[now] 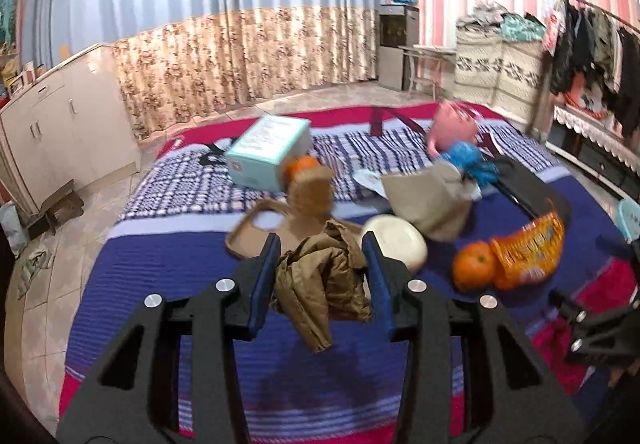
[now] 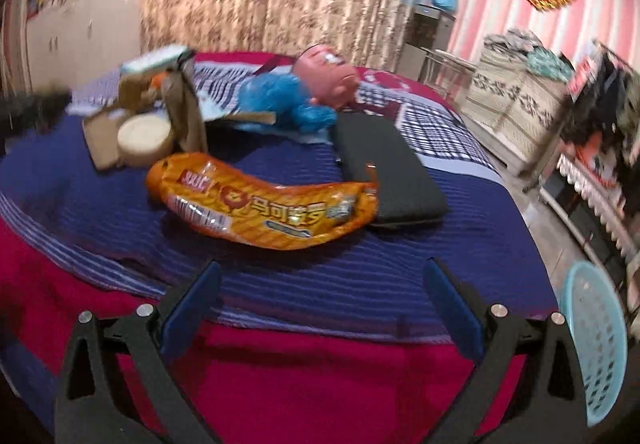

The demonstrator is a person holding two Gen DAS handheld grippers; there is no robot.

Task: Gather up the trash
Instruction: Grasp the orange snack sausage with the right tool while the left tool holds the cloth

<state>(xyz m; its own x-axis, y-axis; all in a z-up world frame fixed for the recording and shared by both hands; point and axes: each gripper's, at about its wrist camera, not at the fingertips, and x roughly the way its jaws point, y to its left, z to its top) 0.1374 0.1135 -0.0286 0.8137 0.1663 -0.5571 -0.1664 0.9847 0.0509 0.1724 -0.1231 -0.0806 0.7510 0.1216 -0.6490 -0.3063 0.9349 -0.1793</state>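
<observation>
L gripper (image 1: 322, 280) has its fingers (image 1: 264, 284) either side of a crumpled brown paper wad (image 1: 320, 284), which looks lifted off the bed (image 1: 160, 284) w/ its shadow on the blanket below; pads seem to pinch it, though contact on the right side isn't fully clear. R gripper (image 2: 320, 304) hovers low over the bed's near edge, fingers spread wide, nothing between them. Orange snack wrapper (image 2: 260, 208) lies flat just ahead of it, partly overlapping a black case (image 2: 392, 172). More clutter behind: white round lid (image 1: 396, 244), torn cardboard (image 1: 256, 232), brown paper bag (image 1: 432, 200), teal box (image 1: 268, 152), blue plastic bag (image 2: 276, 100), pink toy (image 2: 328, 76), an orange (image 1: 474, 264). Light-blue basket (image 2: 596, 344) sits off the bed's right side, prob. the bin. Step in hand, as I read it: paper picked up, not yet dumped. Next: carry the wad across to the basket and release; R should advance and close on the wrapper's middle, avoiding the case.
</observation>
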